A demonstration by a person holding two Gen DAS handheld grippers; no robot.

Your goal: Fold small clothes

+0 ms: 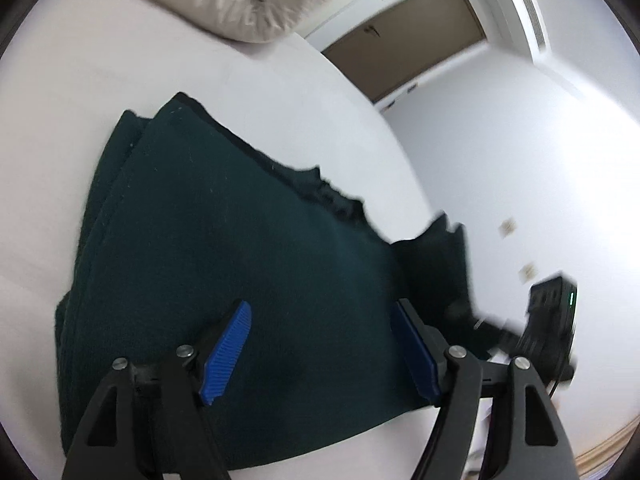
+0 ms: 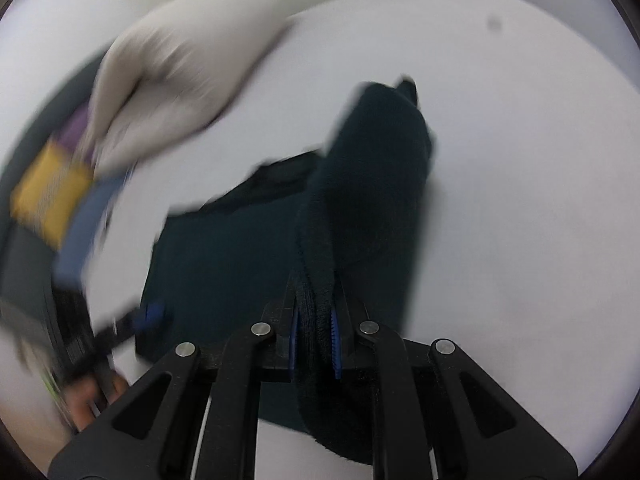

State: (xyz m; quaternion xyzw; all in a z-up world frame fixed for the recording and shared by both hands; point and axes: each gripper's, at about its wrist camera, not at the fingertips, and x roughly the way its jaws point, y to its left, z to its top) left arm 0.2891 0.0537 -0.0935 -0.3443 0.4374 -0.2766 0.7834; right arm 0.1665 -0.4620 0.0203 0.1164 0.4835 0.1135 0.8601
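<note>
On white bed [image 1: 120, 80], R gripper [image 2: 315, 344] pinching dark garment [image 1: 224, 232], L gripper [image 1: 320, 344] open

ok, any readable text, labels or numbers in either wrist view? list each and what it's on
None legible.
Yellow and purple item at the left edge of the right wrist view: any print on it is lost to motion blur.
Dark green garment: no visible label or tag.
</note>
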